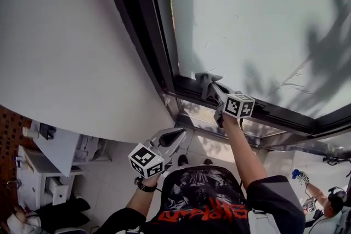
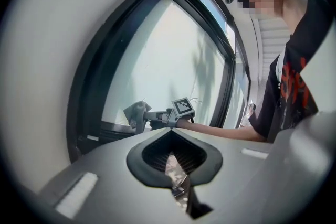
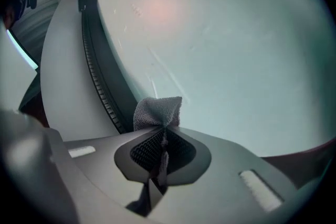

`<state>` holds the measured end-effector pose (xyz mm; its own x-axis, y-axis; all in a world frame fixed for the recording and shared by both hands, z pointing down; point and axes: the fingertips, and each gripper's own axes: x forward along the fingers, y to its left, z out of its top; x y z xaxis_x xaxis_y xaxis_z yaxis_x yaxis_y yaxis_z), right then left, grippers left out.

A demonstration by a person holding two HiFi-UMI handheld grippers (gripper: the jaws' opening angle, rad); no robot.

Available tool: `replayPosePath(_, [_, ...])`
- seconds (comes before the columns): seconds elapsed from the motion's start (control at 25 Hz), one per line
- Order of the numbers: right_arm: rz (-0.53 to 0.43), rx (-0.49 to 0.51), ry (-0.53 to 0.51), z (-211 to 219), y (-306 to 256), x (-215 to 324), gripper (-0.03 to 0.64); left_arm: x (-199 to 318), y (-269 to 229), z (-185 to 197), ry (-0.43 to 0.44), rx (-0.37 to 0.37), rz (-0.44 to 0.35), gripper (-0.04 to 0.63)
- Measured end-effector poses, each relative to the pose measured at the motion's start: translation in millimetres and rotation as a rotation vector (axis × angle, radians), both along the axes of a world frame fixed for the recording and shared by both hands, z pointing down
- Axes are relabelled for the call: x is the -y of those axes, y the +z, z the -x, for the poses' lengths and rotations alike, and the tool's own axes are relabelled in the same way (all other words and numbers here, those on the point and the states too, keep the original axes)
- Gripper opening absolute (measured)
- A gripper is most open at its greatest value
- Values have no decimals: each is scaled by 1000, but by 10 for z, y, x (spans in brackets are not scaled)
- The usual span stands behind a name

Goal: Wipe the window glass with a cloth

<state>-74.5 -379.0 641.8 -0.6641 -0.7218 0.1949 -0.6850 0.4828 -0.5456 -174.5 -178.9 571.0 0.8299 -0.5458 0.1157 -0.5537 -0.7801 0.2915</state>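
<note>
While the right gripper (image 1: 213, 86) pinches a grey cloth (image 1: 204, 80) at the lower corner of the glass (image 1: 247, 19), beside the dark frame (image 1: 156, 52), left gripper (image 1: 174, 137) hangs lower near the wall (image 1: 66, 52), jaws together, holding nothing.

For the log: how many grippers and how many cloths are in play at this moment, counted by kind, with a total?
Cloths: 1, the grey cloth
Grippers: 2, the left gripper shut with nothing in it, the right gripper shut on the cloth
Total: 3
</note>
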Motion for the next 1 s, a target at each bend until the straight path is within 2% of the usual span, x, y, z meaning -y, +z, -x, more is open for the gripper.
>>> replayPosePath(0.28, [-119,-32,96,-693,-109,-480,15,22,-16,-661,181,-24,22,0])
replayPosePath(0.76, [-82,20,426,-2597,-39,-1142,15,-127,64,-1384,337,-7,67,0])
replayPosePath(1.0, [-79,29,572,-3527,26,-1311,15,-186,27,-1660,355,7,69,0])
